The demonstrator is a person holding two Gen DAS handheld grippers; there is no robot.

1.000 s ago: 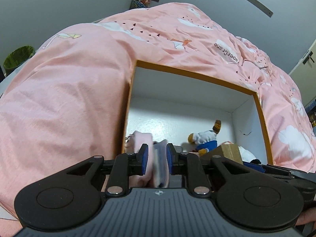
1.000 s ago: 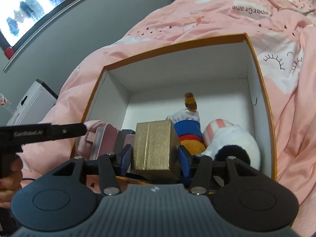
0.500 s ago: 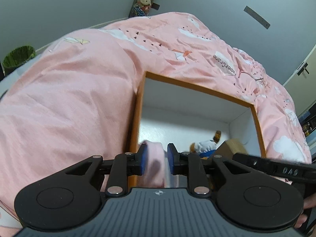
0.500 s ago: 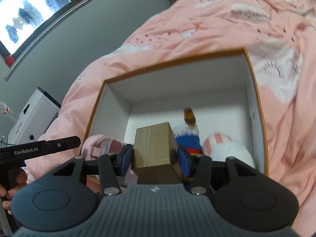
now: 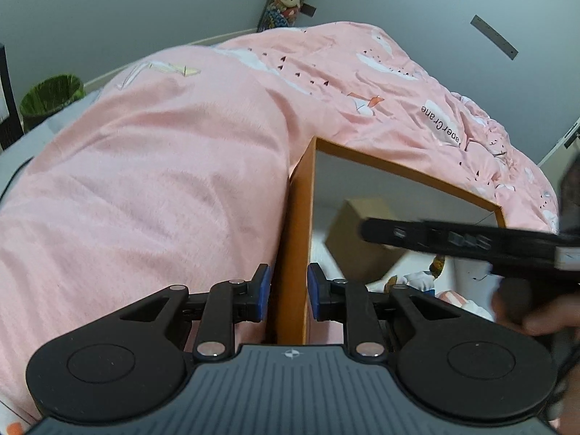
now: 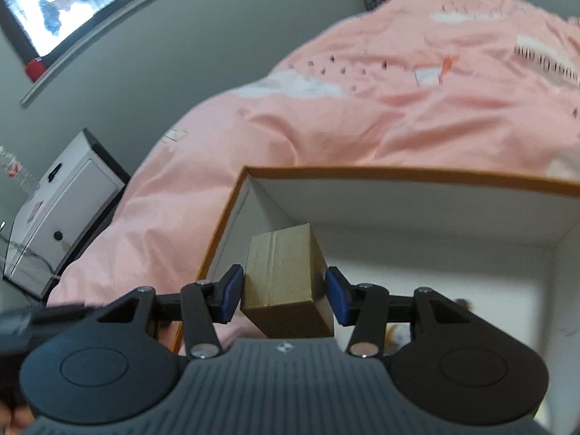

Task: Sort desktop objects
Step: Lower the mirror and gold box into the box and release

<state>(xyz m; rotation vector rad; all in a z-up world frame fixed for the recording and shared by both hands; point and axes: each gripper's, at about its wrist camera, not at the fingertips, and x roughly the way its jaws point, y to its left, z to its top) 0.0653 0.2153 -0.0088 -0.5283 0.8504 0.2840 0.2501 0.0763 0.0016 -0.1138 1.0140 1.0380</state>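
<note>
The right claw [image 6: 282, 299] holds a small cardboard box [image 6: 286, 272] between its blue pads, which press on the box's two sides. The load hangs over the near-left corner of a big orange-edged storage box [image 6: 398, 175] whose white inside opens ahead of the claw and to its right. That storage box sits on a bed under a pink quilt [image 6: 362, 108].

The left claw [image 5: 288, 295] stands narrow and holds nothing. The orange side wall of the storage box [image 5: 293, 239] runs up through the gap between its pads, seemingly below them rather than pinched. In this view the right claw crosses in from the right with the cardboard box [image 5: 362, 239] at its tip. Beyond and below that, a plush toy [image 5: 417, 279] lies on the floor of the storage box.

The step in hand looks like stowing the cardboard box. The next move likely calls for lowering it onto a bare patch of the white floor, clear of the plush toy, before the pads part.
</note>
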